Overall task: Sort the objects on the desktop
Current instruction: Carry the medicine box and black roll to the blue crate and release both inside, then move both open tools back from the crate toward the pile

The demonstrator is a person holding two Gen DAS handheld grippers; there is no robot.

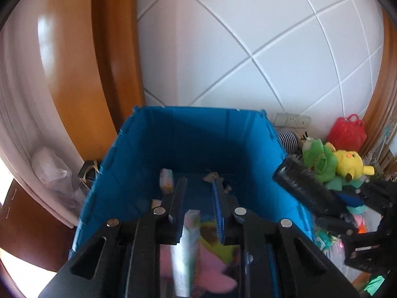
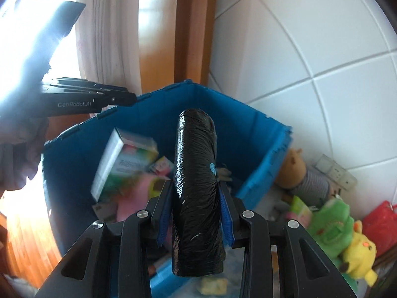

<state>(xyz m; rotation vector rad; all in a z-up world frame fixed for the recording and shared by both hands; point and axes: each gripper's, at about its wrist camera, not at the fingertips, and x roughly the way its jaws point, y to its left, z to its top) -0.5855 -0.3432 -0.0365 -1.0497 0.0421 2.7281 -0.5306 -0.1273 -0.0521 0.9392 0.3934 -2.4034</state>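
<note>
Above the blue bin (image 2: pixel 260 149), right claw (image 2: pixel 196 198) grips a black roll (image 2: pixel 196 186); left claw (image 1: pixel 198 208) gapes beside plush toys (image 1: pixel 332 164).

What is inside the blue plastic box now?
Inside the blue plastic box: a white-green carton, something soft and pink, small packets. The black bag roll hides the rest.

Supporting surface mostly hidden. Open blue plastic crate (image 2: pixel 263 173) at frame centre; green frog plush (image 2: pixel 330 226), yellow plush (image 2: pixel 359 250), red mesh bag (image 2: pixel 382 226) piled lower right.

Crate (image 2: pixel 260 134) holds a tilted carton (image 2: pixel 119 161); plush toys (image 2: pixel 347 228) lie right of the crate, against the wall (image 2: pixel 322 37).
</note>
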